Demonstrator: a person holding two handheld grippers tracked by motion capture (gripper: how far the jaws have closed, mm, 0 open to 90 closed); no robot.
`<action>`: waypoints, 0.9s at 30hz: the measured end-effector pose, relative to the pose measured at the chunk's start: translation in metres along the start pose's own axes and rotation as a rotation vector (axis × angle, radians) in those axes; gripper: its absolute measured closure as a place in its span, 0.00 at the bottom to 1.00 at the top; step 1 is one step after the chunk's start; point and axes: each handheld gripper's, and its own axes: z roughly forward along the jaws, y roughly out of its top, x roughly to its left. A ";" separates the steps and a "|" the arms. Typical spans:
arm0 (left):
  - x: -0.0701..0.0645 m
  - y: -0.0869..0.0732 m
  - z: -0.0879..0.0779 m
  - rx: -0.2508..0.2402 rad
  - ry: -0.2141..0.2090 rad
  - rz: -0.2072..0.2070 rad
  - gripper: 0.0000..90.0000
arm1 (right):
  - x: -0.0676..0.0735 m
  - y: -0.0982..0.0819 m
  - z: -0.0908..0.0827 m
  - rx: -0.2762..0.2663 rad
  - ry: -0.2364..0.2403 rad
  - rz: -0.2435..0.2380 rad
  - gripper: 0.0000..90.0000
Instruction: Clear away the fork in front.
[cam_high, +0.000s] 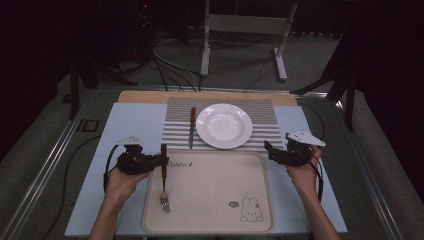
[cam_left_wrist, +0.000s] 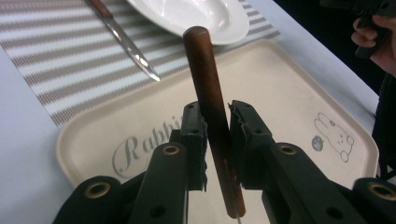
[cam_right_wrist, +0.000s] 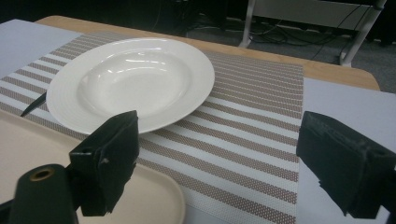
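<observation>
I start at the left edge of the tray (cam_high: 150, 200), where my left gripper (cam_high: 161, 161) has its jaws nearly together on the brown handle of the fork (cam_high: 163, 172). In the left gripper view the handle stands tilted between the pads (cam_left_wrist: 198, 144), touching the left one, with a thin gap showing on the right one, so I read this as a loosening hold, not a firm clamp. From above, the fork lies along the tray's left edge, tines towards the near edge, handle end reaching up to the tray's far left corner. My judgement: I'm setting the fork down on the tray and letting go.

Moving right, the knife (cam_high: 192, 127) lies on the striped placemat (cam_high: 270, 112), just left of the white plate (cam_high: 224, 125), blade pointing towards the tray's far edge.

At the tray's far right corner, my right gripper (cam_high: 274, 151) hangs with jaws wide apart, holding nothing; its view looks across the mat at the plate.

Next, I'd open the left jaws fully and back off without dragging the fork. Then the knife looks the likely pick.
</observation>
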 end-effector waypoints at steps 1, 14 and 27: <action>0.001 -0.003 0.001 0.005 -0.003 -0.005 0.84 | 0.000 0.000 0.000 0.001 0.000 0.000 0.15; 0.012 -0.020 0.007 0.064 0.032 -0.025 0.80 | 0.003 0.000 -0.001 -0.002 0.006 -0.006 0.15; 0.020 -0.026 0.009 0.082 0.170 -0.041 0.70 | 0.015 -0.019 -0.021 0.023 0.027 -0.024 0.14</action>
